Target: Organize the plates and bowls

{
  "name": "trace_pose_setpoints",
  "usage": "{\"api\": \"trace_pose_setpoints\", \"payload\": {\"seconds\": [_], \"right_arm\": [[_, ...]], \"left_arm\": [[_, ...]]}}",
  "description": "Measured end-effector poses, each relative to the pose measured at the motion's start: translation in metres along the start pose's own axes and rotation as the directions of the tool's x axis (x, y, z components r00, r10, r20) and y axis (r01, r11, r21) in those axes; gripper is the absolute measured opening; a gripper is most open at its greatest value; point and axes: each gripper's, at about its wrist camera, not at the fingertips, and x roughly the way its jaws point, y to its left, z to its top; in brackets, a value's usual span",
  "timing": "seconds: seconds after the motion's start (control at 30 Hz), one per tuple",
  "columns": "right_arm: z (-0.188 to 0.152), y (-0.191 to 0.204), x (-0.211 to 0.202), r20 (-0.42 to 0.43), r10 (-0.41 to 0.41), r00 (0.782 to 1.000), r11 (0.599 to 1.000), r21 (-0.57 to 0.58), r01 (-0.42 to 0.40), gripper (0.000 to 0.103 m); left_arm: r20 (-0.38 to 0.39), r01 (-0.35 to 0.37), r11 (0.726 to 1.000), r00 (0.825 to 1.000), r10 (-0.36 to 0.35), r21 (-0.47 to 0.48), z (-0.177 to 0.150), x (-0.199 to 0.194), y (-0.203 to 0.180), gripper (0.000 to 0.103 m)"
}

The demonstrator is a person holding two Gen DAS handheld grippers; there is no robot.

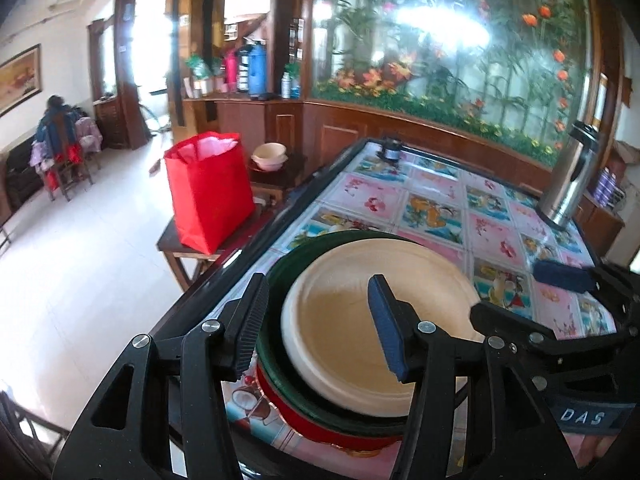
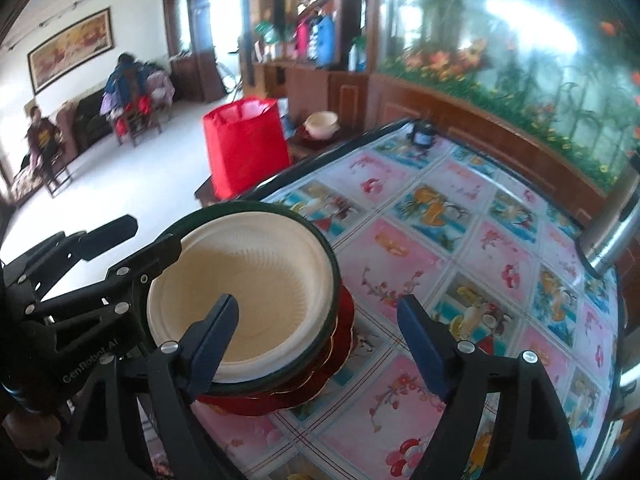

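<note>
Left wrist view: your left gripper (image 1: 320, 324) stands partly open over the cream plate (image 1: 360, 320), pads off it, holding nothing. That plate tops a green plate (image 1: 280, 280) and red plates (image 1: 320, 424), nested to save room at the table (image 1: 500, 208) edge nearest the red bag (image 1: 208, 196). Your right gripper (image 2: 320, 344) gapes wide and empty, one finger over the cream rim. Readable writing: "DAS" on the right gripper, "GenRobot.AI" on the left.

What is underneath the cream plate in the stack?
The cream plate sits inside a dark green plate, which rests on red plates with scalloped edges. Only their rims show, so the number of red plates and anything between the layers stays covered.
</note>
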Motion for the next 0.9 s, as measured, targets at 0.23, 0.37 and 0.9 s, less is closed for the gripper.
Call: {"api": "trace_pose_setpoints", "payload": {"seconds": [0.23, 0.37, 0.9], "right_arm": [[-0.016, 0.003, -0.001, 0.028, -0.035, 0.999, 0.999, 0.025, 0.034, 0.085], [-0.020, 0.004, -0.007, 0.059, -0.053, 0.997, 0.998, 0.032, 0.051, 0.087], [-0.029, 0.006, -0.010, 0.117, -0.058, 0.992, 0.997, 0.065, 0.050, 0.090]], "left_arm": [[0.020, -0.053, 0.998, 0.998, 0.053, -0.026, -0.008, -0.007, 0.004, 0.056], [0.051, -0.077, 0.997, 0.996, 0.077, 0.001, -0.012, -0.013, -0.002, 0.058], [0.136, -0.140, 0.990, 0.981, 0.136, 0.016, -0.022, -0.030, -0.003, 0.079]]}}
